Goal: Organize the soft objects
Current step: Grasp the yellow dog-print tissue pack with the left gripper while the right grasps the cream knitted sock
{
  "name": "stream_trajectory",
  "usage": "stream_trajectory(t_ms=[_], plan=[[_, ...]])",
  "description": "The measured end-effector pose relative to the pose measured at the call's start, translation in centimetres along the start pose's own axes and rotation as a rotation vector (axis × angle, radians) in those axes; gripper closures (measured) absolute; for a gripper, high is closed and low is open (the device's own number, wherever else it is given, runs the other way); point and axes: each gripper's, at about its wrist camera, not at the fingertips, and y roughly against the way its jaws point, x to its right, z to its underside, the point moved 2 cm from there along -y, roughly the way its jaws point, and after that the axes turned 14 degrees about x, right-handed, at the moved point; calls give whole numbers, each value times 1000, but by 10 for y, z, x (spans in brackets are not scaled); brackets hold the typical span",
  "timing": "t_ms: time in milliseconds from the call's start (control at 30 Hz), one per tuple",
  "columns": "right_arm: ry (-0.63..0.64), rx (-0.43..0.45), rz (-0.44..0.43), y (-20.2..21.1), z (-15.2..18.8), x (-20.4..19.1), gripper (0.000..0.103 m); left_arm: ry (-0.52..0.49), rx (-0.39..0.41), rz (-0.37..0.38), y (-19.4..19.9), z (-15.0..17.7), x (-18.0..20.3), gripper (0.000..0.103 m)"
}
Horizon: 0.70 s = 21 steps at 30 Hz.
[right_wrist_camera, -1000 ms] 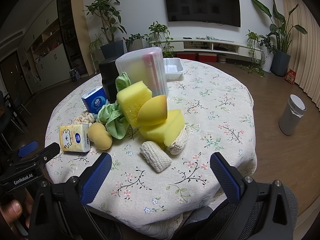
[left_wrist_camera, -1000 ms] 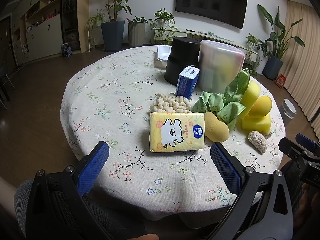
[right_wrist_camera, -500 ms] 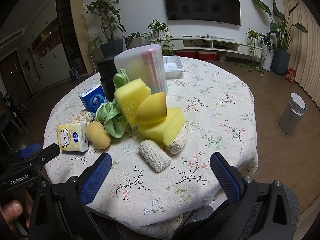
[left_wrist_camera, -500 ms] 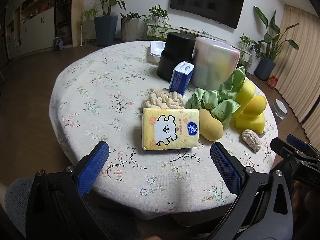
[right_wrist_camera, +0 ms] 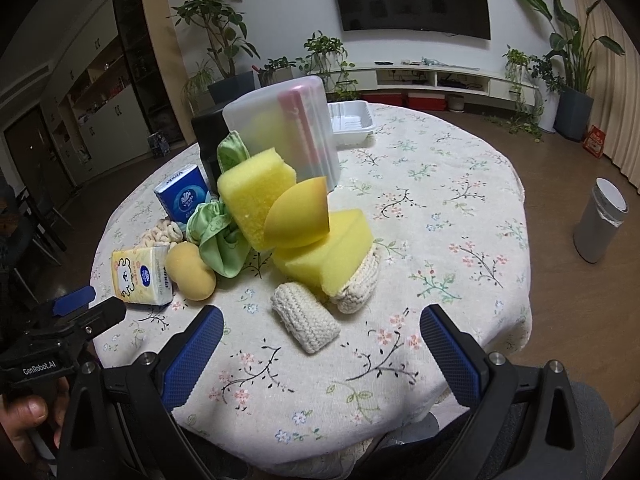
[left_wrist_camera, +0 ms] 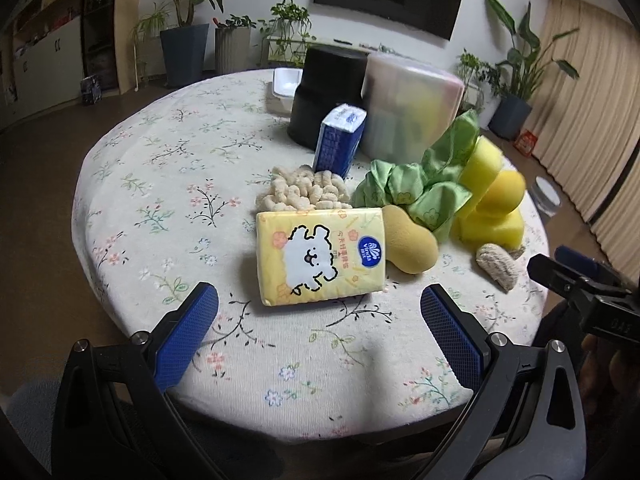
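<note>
Both tongs hang wide apart and hold nothing above the near edge of a round table (left_wrist_camera: 168, 168) under a floral cloth. In the left wrist view, the left tongs (left_wrist_camera: 318, 312) frame a yellow tissue pack (left_wrist_camera: 320, 254) lying flat at centre frame, with a tan egg-shaped sponge (left_wrist_camera: 410, 242) touching its right side and a heap of pale knitted rings (left_wrist_camera: 304, 194) just behind it. A blue tissue pack (left_wrist_camera: 340, 142) stands upright beyond the heap. In the right wrist view, the right tongs (right_wrist_camera: 322, 326) sit just below a cream knitted roll (right_wrist_camera: 306, 318) at centre. Behind it, yellow sponge blocks (right_wrist_camera: 332, 256) are stacked with an orange wedge sponge (right_wrist_camera: 298, 216) leaning on them, a crumpled green cloth (right_wrist_camera: 218, 236) to their left, and a translucent bin (right_wrist_camera: 280, 128) standing above.
</note>
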Motion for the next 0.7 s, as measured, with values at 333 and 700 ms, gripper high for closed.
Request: stream_trajectory(t_ms=[333,700], plan=[[56,-97,-77,-36,9,-17,11,28,-103,-46,-35,3,-9,0],[113,-80,-56,-48,16,-19,45,-40,-67,-55,-39,5,2,4]])
